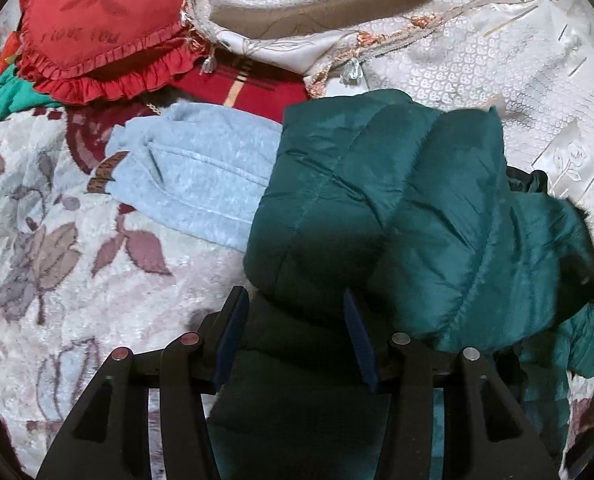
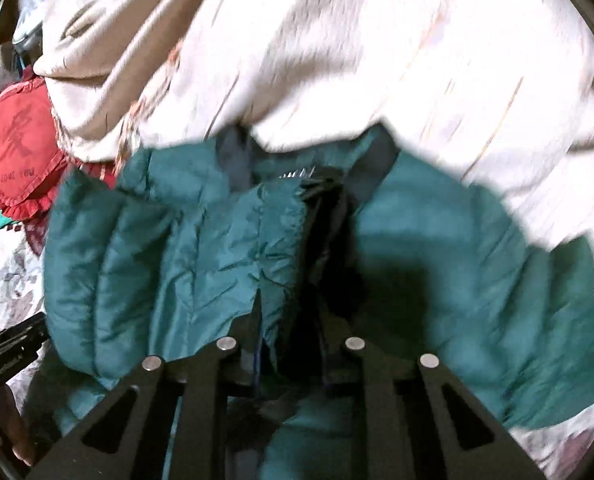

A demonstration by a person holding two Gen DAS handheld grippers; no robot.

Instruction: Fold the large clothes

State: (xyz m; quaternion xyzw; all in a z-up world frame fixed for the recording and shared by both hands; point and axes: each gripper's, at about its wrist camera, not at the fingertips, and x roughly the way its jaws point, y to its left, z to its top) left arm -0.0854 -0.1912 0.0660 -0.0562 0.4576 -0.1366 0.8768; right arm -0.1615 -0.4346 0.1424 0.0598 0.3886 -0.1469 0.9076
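A dark green quilted puffer jacket [image 1: 397, 208] lies bunched on the bed. In the left wrist view my left gripper [image 1: 293, 300] has its jaws apart around a thick fold of the jacket's edge, and the padded cloth fills the gap. In the right wrist view the jacket [image 2: 177, 252] fills the middle, its dark collar at the top. My right gripper [image 2: 289, 308] has its fingers sunk in the front opening, cloth between them. Whether either pair of fingers is pinching the cloth is hidden by folds.
A light blue fleece garment [image 1: 193, 176] lies left of the jacket on a floral blanket [image 1: 57, 260]. A red frilled heart pillow [image 1: 93, 28] sits at the back left. Cream embroidered bedding [image 1: 477, 64] lies behind. The left gripper's body [image 2: 9, 344] shows at the right view's left edge.
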